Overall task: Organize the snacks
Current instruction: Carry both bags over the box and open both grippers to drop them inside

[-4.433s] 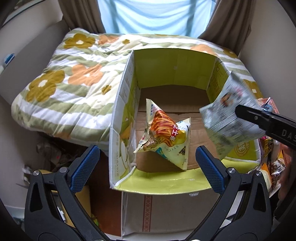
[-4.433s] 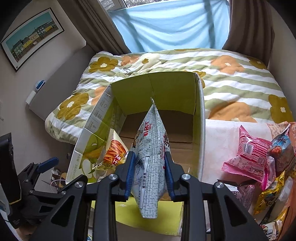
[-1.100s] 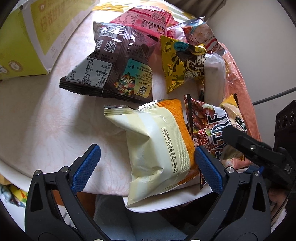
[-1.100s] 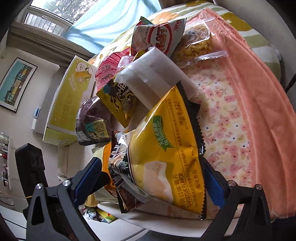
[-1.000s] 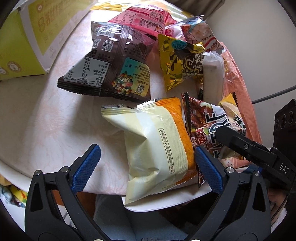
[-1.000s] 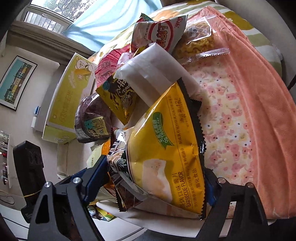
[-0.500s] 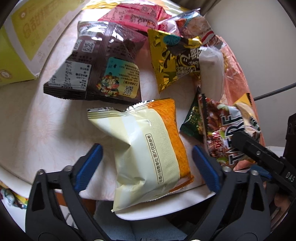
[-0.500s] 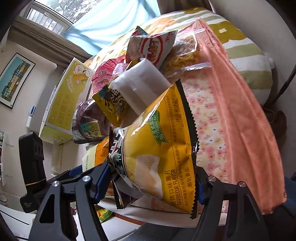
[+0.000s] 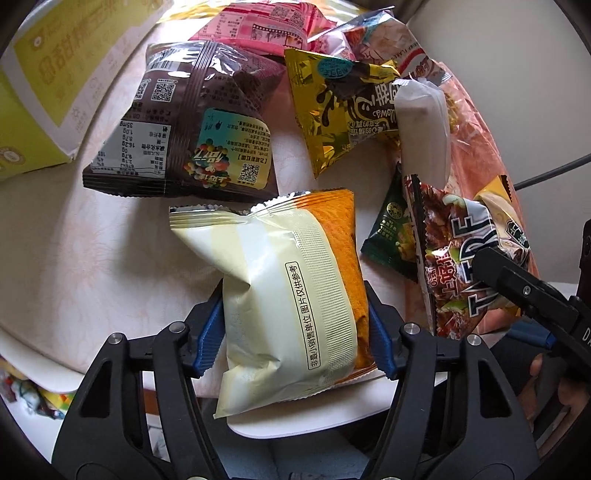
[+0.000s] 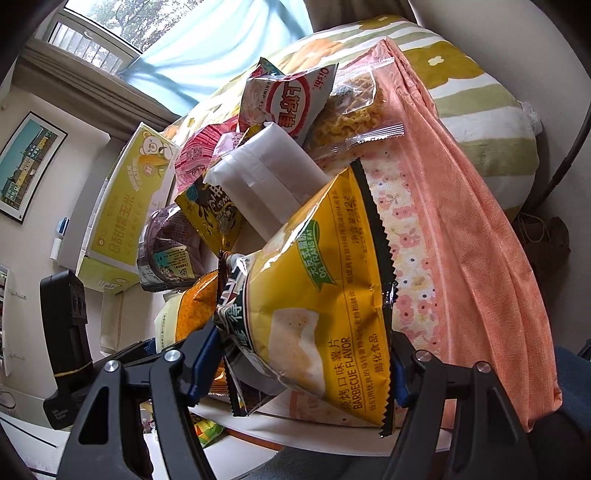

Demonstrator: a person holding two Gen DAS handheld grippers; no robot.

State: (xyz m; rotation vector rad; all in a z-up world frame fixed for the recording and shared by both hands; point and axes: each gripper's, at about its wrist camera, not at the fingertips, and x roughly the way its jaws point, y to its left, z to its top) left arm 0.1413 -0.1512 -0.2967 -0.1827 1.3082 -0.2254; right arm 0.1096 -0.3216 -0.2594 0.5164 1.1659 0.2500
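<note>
Left wrist view only: cream-and-orange snack bag (image 9: 291,295) lying flat on the pale tablecloth (image 9: 74,266), near edge hanging over the table rim; left gripper (image 9: 295,332) pitched steeply down over it, jaws closing, blue pads (image 9: 208,334) already against both sides of the bag; brown candy bag (image 9: 184,129) just beyond it, gold bag (image 9: 343,110) and pink bag (image 9: 258,26) further back, small dark green packet (image 9: 391,236) to the right; yellow-green carton (image 9: 40,88) at far left, well apart.

Right wrist view only: yellow barbecue-flavour chip bag (image 10: 317,295) pinched between the right gripper's (image 10: 303,365) pads, tilted up out of the pile; white wrapped block (image 10: 266,177) and red-and-white Oishi bag (image 10: 288,99) behind it; clear noodle pack (image 10: 354,107) on the orange floral cloth (image 10: 461,221); window and framed picture in the background.

Right gripper angled down less steeply than the left; its black finger shows at the right edge of the left view, a hand (image 9: 554,387) behind it.
</note>
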